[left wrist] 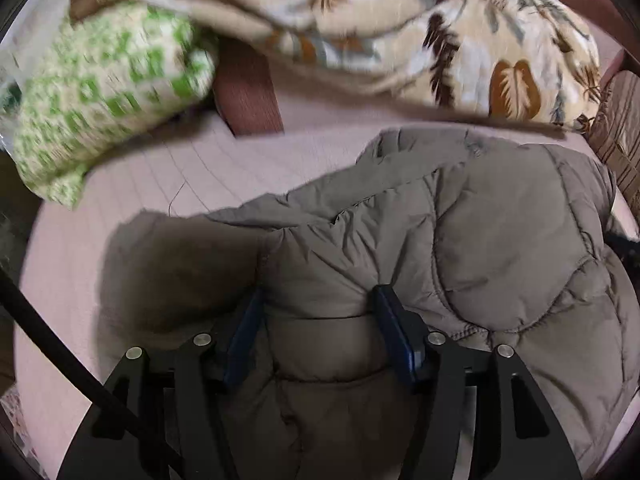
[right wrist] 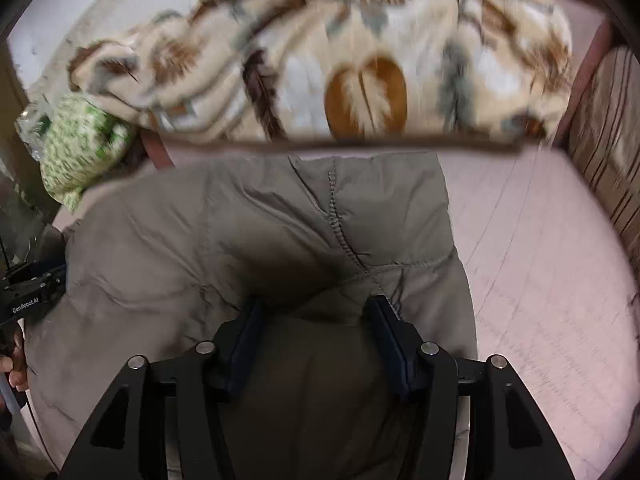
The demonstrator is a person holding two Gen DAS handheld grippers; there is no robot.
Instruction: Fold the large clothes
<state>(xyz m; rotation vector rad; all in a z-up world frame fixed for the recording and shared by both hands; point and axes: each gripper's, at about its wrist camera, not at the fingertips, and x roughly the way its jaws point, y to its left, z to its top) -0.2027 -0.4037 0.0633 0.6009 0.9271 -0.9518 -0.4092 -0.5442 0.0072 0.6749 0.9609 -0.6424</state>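
Observation:
A large olive-brown quilted puffer jacket point(left wrist: 500, 240) lies on a pink bed sheet point(left wrist: 160, 184). My left gripper point(left wrist: 318, 300) is shut on a thick bunch of the jacket's padded fabric, which fills the gap between its blue fingers point(left wrist: 394, 320). In the right wrist view the same jacket point(right wrist: 280, 216) spreads ahead, and my right gripper point(right wrist: 316, 308) is shut on another padded bunch of it between its fingers point(right wrist: 384, 320). The left gripper's black body point(right wrist: 28, 288) shows at the left edge of the right wrist view.
A beige leaf-print blanket point(left wrist: 400, 32) is heaped at the back of the bed. A green-and-white pillow point(left wrist: 104, 88) lies back left. A dark red headboard point(left wrist: 248, 92) shows between them. A striped brown cushion point(right wrist: 608, 140) stands at the right. A black cable point(left wrist: 60, 352) crosses lower left.

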